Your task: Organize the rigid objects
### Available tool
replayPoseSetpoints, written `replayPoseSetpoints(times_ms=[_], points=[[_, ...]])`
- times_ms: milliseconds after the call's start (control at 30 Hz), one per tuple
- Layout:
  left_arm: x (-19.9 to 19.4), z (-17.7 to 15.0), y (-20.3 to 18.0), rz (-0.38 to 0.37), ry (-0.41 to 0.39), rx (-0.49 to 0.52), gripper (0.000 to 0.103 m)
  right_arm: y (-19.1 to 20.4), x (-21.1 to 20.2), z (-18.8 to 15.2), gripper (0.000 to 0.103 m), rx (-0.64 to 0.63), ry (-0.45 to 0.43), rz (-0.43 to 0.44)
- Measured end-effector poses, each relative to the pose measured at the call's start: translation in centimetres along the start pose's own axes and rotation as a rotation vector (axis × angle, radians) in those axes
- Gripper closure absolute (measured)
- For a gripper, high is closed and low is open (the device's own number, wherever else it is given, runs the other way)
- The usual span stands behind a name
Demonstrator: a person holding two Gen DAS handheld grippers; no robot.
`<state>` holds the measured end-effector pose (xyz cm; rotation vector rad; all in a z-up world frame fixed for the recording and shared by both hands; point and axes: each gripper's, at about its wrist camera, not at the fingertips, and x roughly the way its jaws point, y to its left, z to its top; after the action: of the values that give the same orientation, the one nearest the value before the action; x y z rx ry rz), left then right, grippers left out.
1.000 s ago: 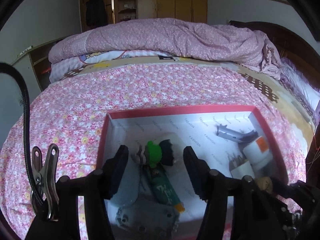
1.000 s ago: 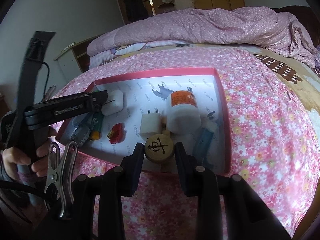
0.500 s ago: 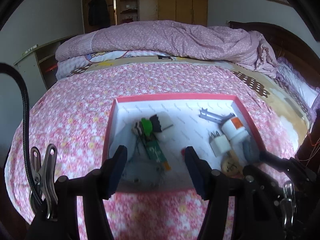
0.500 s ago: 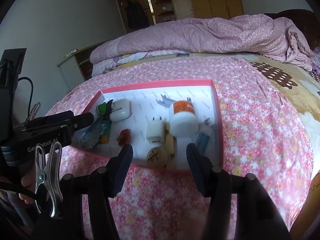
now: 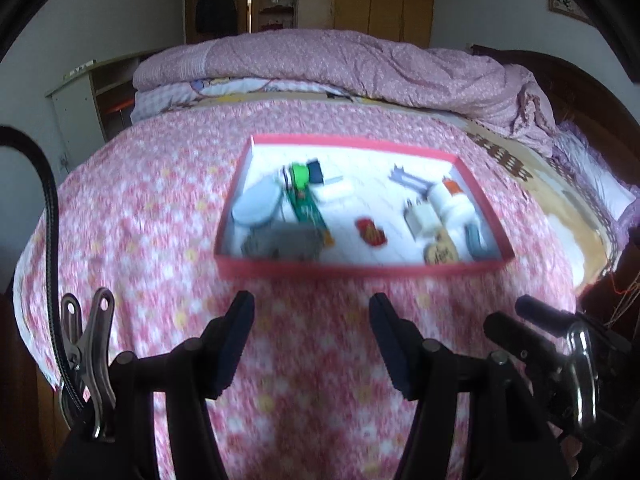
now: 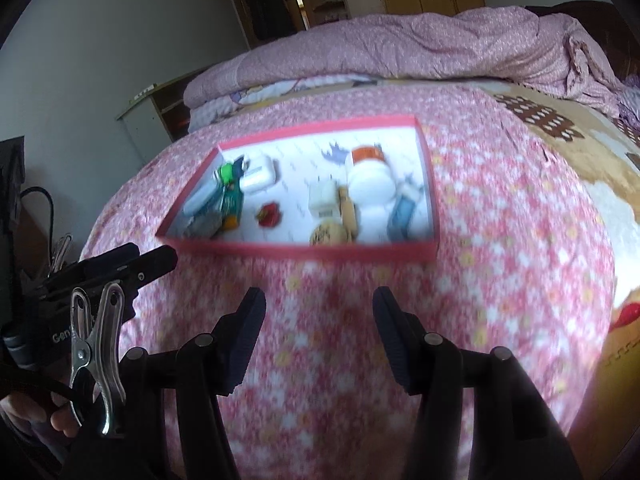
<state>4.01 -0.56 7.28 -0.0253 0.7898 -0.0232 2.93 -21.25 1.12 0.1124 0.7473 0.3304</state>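
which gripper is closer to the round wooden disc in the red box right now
Right, by a little, though neither is close. The right gripper hangs open over the bedspread almost straight in front of the wooden disc. The left gripper, also open, is back from the box and off to the disc's left.

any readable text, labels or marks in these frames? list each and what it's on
"Gen": white letters on the left tool's black body, right wrist view; the rest is cut off.
Dark mark on the round wooden disc in the red box: too blurred to read.
Orange label on the white bottle: unreadable.
Box lining print: unreadable.
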Motion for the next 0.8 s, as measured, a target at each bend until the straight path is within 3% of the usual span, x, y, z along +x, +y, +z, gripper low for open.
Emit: replayPoseSetpoints(times_ms=[500,600,800], points=[[1.5,-4.5,-1.8,0.015,0.069,0.034,0.040,-1.8,1.0,-3.9,0.046,0.099,0.088,-0.101],[2.9,-4.9,-1.6,0.001,0.134,0.019,0.040,-1.4,1.1,-4.0,0.044,0.078,0.086,-0.120],[3.0,-5.3,-1.8,0.002,0.129,0.027,0.035,-0.1,1.5,-4.3,0.038,0.022,0.087,-0.165]])
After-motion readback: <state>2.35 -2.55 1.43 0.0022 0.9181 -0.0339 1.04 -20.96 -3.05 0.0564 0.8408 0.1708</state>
